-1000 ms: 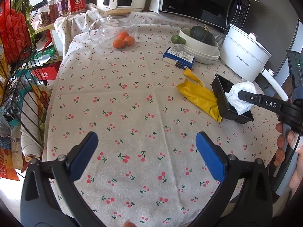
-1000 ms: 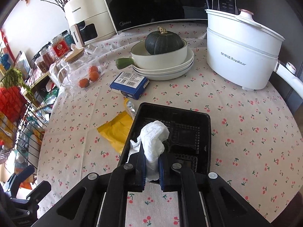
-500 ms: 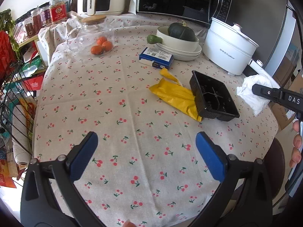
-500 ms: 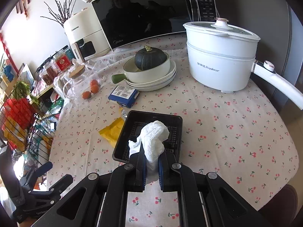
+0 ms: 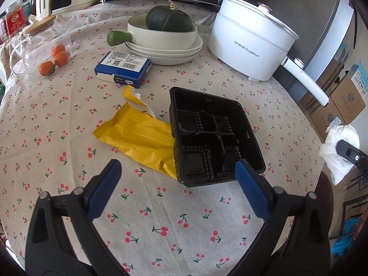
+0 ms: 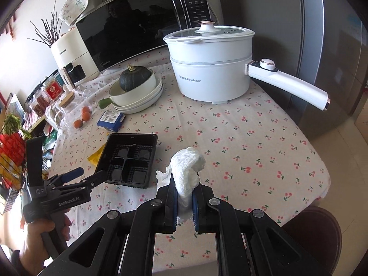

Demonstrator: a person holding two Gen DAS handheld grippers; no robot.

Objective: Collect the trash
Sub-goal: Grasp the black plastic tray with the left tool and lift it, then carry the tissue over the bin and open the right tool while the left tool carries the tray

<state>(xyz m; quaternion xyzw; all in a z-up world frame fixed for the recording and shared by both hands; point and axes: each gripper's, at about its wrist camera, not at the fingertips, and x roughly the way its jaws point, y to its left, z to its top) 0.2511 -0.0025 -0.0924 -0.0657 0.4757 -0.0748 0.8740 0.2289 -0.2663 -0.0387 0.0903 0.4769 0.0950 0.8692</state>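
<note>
My right gripper (image 6: 185,185) is shut on a crumpled white tissue (image 6: 187,170), held in the air above the cherry-print tablecloth; the same tissue (image 5: 340,149) shows at the right edge of the left wrist view, past the table's rim. A black plastic tray (image 5: 214,135) with empty compartments lies on the cloth, partly on top of a yellow wrapper (image 5: 138,135). My left gripper (image 5: 177,181) hangs open just in front of the tray's near edge, nothing between its blue pads. In the right wrist view the left gripper (image 6: 87,177) sits at the tray (image 6: 128,161).
Behind the tray lie a blue-and-white box (image 5: 123,67), stacked cream dishes with a dark green squash (image 5: 169,20), a white electric pot (image 5: 250,39) with a long handle, a glass jar with oranges (image 5: 39,46), a microwave (image 6: 138,30). Cardboard boxes (image 5: 340,101) stand beyond the table's right edge.
The right gripper lifted the tissue out of the black tray and carried it right, off past the table's edge. The left gripper moved right toward the tray, now close in front of it.
</note>
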